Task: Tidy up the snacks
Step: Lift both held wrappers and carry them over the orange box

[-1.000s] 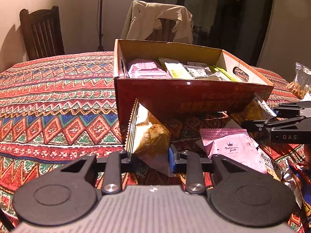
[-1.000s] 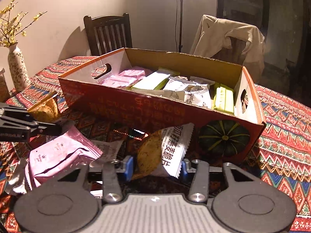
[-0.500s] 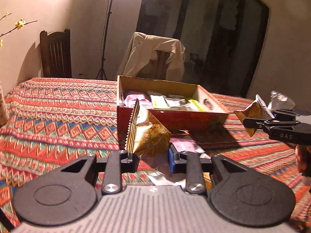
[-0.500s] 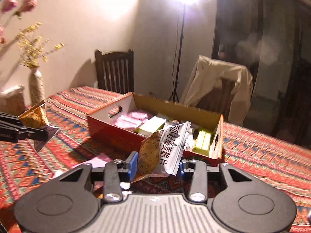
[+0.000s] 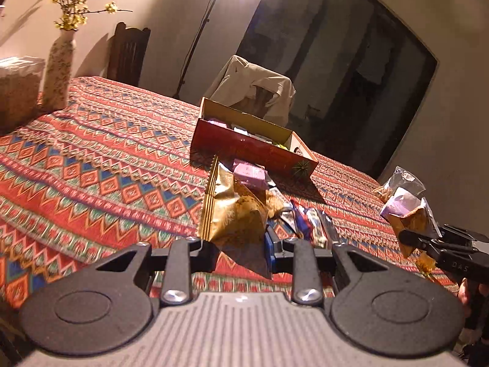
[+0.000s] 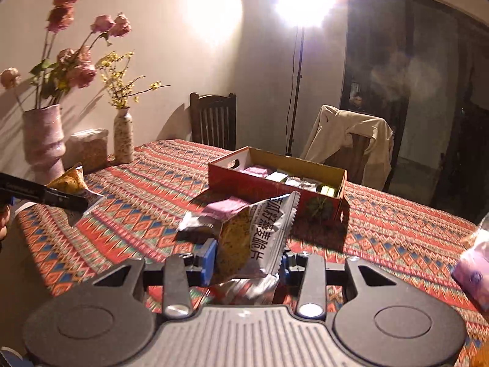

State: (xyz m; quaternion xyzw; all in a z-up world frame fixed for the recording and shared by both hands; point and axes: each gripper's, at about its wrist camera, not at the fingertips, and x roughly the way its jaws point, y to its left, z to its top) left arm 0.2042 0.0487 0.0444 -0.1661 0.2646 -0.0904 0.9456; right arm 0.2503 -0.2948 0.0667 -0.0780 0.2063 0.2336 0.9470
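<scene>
Patterned tablecloth (image 6: 146, 189), vases (image 6: 44, 140), snack box (image 6: 275, 180), both tongs gripping packets

left tongs (image 5: 238, 247): clamped, raised | right tongs (image 6: 246, 264): clamped, raised

Each camera sits just behind its own gripper, looking forward and a little downward across the patterned table (image 5: 101, 165). The left view is tilted. Both face the open red box (image 5: 244, 148) (image 6: 259, 183) well ahead, and share the draped chair (image 6: 351, 134); each catches the other gripper, somewhat blurred, at its edge.
</scene>
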